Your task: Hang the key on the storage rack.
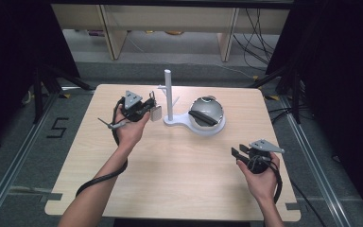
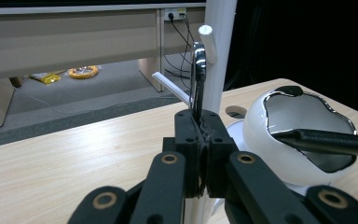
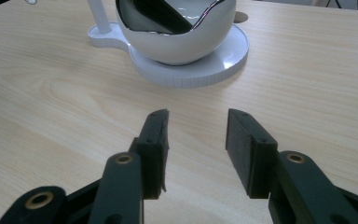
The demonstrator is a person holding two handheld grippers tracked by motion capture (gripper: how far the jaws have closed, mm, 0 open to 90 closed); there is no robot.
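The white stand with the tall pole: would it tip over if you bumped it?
Probably not easily. The white stand has a wide flat base resting on the table, and the round bowl sitting on it likely adds weight. A bump high on the thin pole could rock it, though.

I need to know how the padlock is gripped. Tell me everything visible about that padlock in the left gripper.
The padlock is small, silvery metal, with a squarish body and a shiny curved shackle. The left gripper is shut on it, holding it above the table beside the white stand. In the left gripper view the shackle rises upright from the jaws, close to the stand's pegs; contact cannot be told.
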